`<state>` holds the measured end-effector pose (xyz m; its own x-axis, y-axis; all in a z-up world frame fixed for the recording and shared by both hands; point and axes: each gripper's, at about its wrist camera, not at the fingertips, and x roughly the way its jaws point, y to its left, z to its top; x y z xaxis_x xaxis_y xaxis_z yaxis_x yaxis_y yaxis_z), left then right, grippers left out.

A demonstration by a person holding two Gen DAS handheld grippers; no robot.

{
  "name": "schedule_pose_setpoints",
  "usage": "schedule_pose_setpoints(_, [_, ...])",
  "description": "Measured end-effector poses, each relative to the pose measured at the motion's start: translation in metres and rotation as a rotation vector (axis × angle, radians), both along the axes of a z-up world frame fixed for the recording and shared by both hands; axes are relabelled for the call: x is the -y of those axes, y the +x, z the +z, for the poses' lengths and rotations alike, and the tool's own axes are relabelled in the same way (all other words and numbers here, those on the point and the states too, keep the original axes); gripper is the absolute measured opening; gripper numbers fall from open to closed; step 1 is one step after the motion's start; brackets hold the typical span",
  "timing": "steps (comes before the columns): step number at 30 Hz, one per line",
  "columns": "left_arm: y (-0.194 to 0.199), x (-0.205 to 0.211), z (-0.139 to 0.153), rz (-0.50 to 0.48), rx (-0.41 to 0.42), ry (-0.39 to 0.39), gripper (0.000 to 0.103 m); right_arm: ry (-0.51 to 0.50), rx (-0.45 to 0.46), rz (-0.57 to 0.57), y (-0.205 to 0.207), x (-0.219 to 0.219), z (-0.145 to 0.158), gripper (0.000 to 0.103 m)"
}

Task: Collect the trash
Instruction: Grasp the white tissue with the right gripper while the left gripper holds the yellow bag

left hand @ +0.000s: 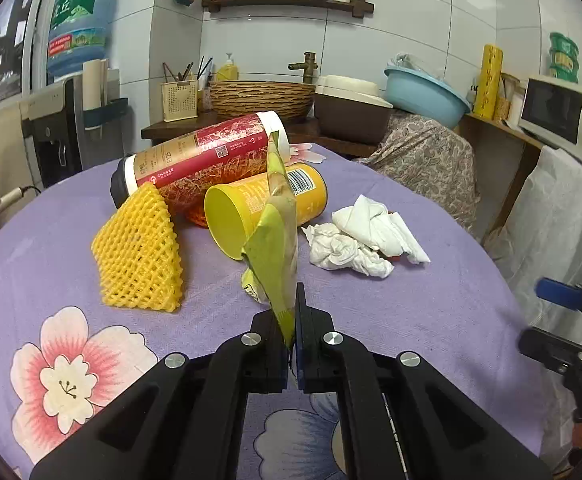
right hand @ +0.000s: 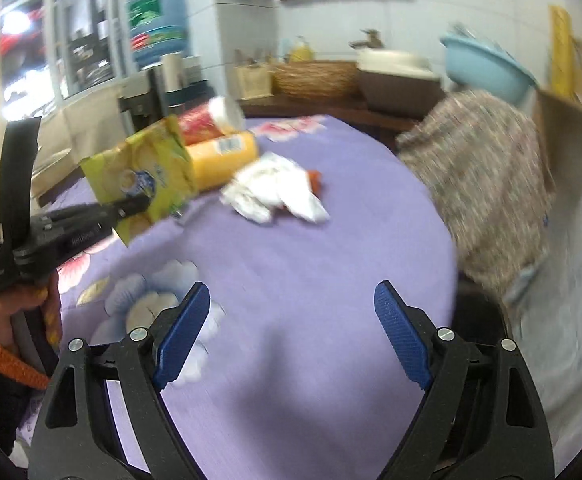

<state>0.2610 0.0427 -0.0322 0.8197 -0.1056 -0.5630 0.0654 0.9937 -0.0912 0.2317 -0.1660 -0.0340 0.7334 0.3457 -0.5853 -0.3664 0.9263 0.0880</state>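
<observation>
My left tongs [left hand: 290, 320] are closed tight on the lower edge of a yellow-green snack bag [left hand: 279, 232]. The bag stands up from the pads, thin and almost upright, and its top end reaches in front of the yellow cup [left hand: 247, 208]. From my right wrist camera the same bag [right hand: 147, 172] shows its flat printed face, gripped by the left tongs [right hand: 131, 206] and lifted above the desk [right hand: 291, 260], which has a purple cloth with flowers. A hand [right hand: 15, 308] with an orange cuff holds that tool.

My right tongs [right hand: 293, 332] are wide apart, with nothing between the blue pads [right hand: 183, 336], and they hang over a bare part of the purple cloth.

I use the yellow cup as the landmark for the other trash. The cup lies on its side with its open mouth turned toward my left camera. Just behind it, and touching it, lies a red tube [left hand: 195, 160] with a white rim, also on its side. To the left of the cup a yellow foam net [left hand: 139, 248] leans against the red tube. To the right of the cup, a little apart from it, there is a heap of crumpled white tissues [left hand: 367, 236]. Something small and orange-red [right hand: 315, 178] sticks out from behind the tissues; the right picture is blurred, so I cannot say what it is.

Behind the cup, past the edge of the desk, a woven basket [left hand: 263, 98] stands on a dark counter.
</observation>
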Motion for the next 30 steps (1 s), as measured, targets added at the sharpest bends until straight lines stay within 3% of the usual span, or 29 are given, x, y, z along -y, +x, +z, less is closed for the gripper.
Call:
schedule_pose_setpoints(5, [-0.004,-0.003,0.004,0.001,0.038,-0.017,0.003,-0.086,0.006,0.054,0.038,-0.033,0.004,0.067])
schedule_pose_setpoints(10, [-0.005,-0.006,0.007,0.007,0.058,-0.027,0.003,-0.14,-0.069,0.04,0.092,-0.041,-0.017,0.052])
schedule_pose_setpoints(15, [-0.005,-0.004,0.006,-0.004,0.054,-0.026,0.003,-0.185,-0.095,0.043,0.12,-0.048,-0.024,0.044])
schedule_pose_setpoints(17, [-0.005,-0.004,0.005,-0.007,0.052,-0.026,0.003,-0.188,-0.111,0.046,0.126,-0.051,-0.027,0.031])
schedule_pose_setpoints(19, [-0.005,-0.005,0.004,-0.004,0.052,-0.027,0.003,-0.183,-0.123,0.045,0.129,-0.051,-0.03,0.015])
schedule_pose_setpoints(22, [-0.005,-0.004,0.003,-0.008,0.051,-0.023,0.003,-0.161,-0.117,0.046,0.124,-0.048,-0.03,0.006])
schedule_pose_setpoints(30, [-0.008,0.0,0.003,-0.018,0.061,-0.012,0.003,-0.047,-0.047,0.048,0.079,-0.027,-0.007,0.004])
